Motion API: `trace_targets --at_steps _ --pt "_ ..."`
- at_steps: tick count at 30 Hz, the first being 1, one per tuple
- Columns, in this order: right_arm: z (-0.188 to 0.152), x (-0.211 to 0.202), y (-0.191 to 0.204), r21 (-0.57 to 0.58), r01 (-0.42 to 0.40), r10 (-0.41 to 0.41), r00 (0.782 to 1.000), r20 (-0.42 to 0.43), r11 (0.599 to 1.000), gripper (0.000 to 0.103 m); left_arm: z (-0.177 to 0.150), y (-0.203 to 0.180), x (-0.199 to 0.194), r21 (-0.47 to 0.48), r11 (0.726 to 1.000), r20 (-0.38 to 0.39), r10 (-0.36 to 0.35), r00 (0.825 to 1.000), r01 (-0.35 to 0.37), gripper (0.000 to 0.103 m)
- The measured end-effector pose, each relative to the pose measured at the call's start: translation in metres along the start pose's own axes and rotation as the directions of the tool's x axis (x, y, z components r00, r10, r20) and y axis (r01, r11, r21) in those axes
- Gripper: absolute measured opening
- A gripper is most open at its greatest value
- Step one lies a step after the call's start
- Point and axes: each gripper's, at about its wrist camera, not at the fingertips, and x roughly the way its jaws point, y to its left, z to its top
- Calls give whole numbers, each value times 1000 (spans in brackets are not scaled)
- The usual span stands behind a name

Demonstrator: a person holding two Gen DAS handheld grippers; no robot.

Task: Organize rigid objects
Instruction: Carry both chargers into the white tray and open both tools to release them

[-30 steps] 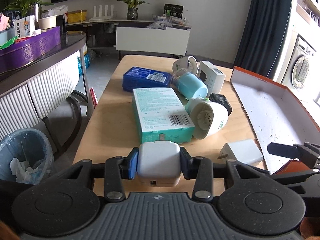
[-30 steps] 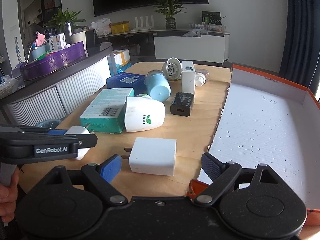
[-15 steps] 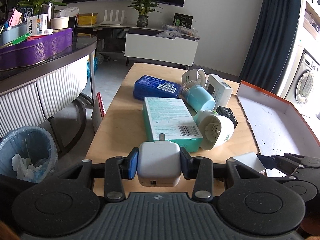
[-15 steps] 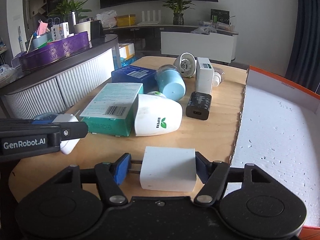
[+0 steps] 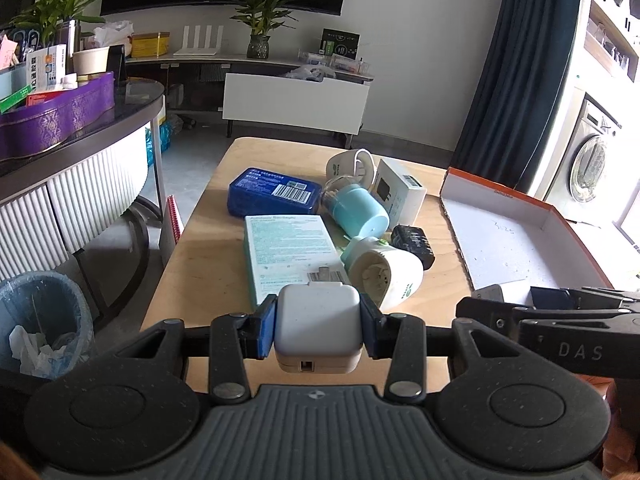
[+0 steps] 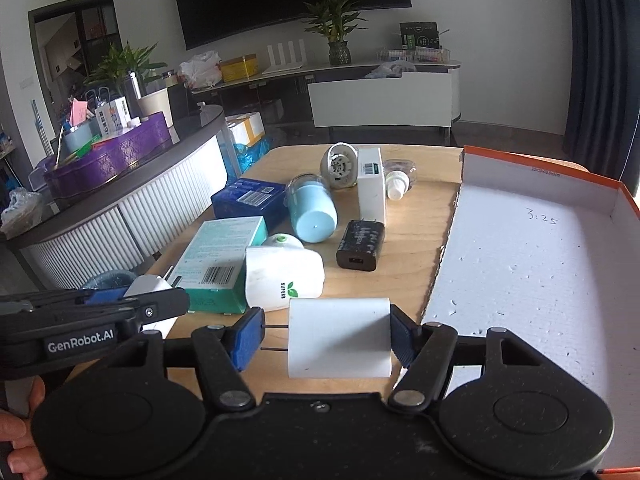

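Observation:
My left gripper (image 5: 318, 330) is shut on a small white rounded charger (image 5: 318, 326) and holds it above the near edge of the wooden table (image 5: 200, 248). My right gripper (image 6: 326, 338) is shut on a white rectangular charger (image 6: 339, 337), its prongs touching the left pad, lifted off the table. The right gripper also shows at the right of the left wrist view (image 5: 560, 320). The open orange-rimmed white box (image 6: 540, 264) lies to the right. Still on the table are a teal box (image 6: 218, 256), a blue box (image 6: 248, 200), a white plug adapter (image 6: 280, 278), a light blue cylinder (image 6: 312, 212) and a black charger (image 6: 360, 246).
A tall white box (image 6: 371, 190), a round white adapter (image 6: 340, 164) and a small bottle (image 6: 396, 182) stand at the table's far end. A bin (image 5: 40, 320) sits on the floor at the left, beside a curved counter (image 5: 72, 148).
My right gripper closed on the white rectangular charger and lifted it off the table. Both grippers rose; the left kept its hold on the small charger.

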Motion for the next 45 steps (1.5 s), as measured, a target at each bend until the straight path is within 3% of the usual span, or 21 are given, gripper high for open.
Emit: trace_targets --at_steps 6,10,20,26,45 --pt "15 -20 -21 47 38 -40 998 43 998 78 18 -12 8 16 998 -26 -67 997 68 42" --pt "26 -29 -39 84 80 -86 994 68 993 78 35 -29 18 76 990 -45 -117 992 120 42" --pt "42 -50 -93 200 209 -232 968 96 957 78 81 -84 46 235 938 -74 -245 967 255 42" --pt "47 -56 -125 238 253 -285 952 111 938 78 85 -115 66 199 934 -60 -291 955 297 42" --pt "73 -26 -180 255 278 -309 947 91 926 79 96 -161 109 194 936 -103 -278 955 294 42"
